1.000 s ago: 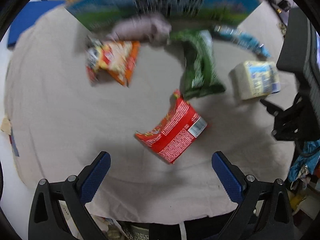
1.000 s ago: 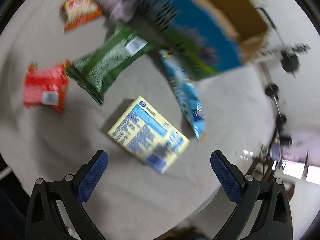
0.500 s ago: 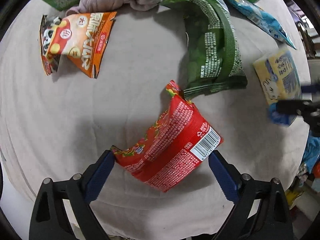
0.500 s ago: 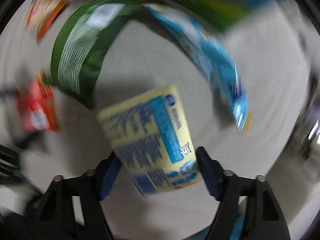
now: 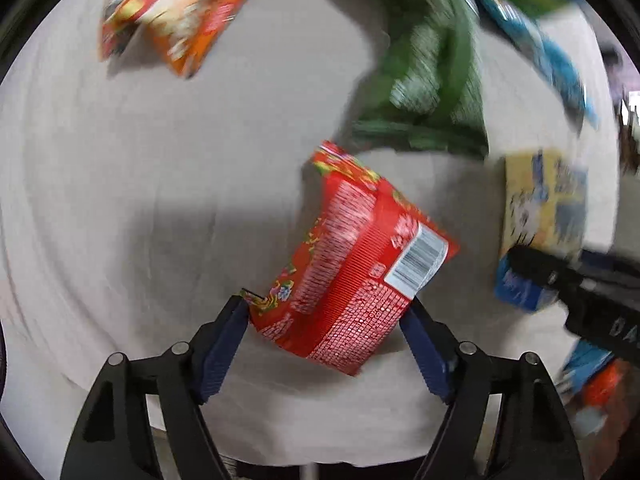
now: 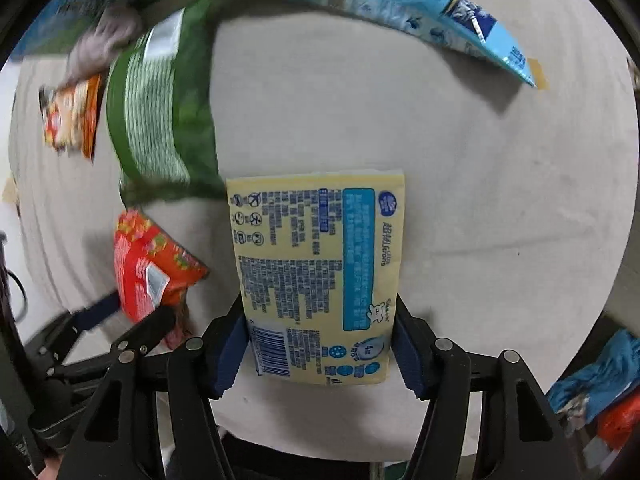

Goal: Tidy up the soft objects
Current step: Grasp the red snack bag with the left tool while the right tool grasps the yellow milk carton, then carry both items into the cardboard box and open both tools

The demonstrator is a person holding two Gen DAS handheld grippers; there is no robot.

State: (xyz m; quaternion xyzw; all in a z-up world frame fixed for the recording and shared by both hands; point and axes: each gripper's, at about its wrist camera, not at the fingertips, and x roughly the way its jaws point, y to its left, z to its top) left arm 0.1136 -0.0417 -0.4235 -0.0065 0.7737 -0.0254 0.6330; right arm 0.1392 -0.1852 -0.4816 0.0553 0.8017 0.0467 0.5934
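My left gripper (image 5: 326, 340) is shut on a red snack bag (image 5: 352, 264), its blue pads pressing both lower edges. My right gripper (image 6: 318, 352) is shut on a yellow tissue pack (image 6: 316, 272) with blue print, held by its near end. The red bag also shows in the right wrist view (image 6: 148, 268), with the left gripper below it. The yellow pack shows in the left wrist view (image 5: 544, 216), at the right. Both lie over a round table with a beige cloth (image 6: 480, 200).
A green bag (image 6: 156, 120), a light blue bag (image 6: 420, 12), an orange snack bag (image 5: 180, 12) and a grey cloth (image 6: 104, 36) lie farther back on the table. A blue and green carton (image 6: 80, 4) stands at the far edge.
Both grippers came down and forward onto the table. The left closed on the red bag and the right closed on the yellow pack; both were open a second ago.
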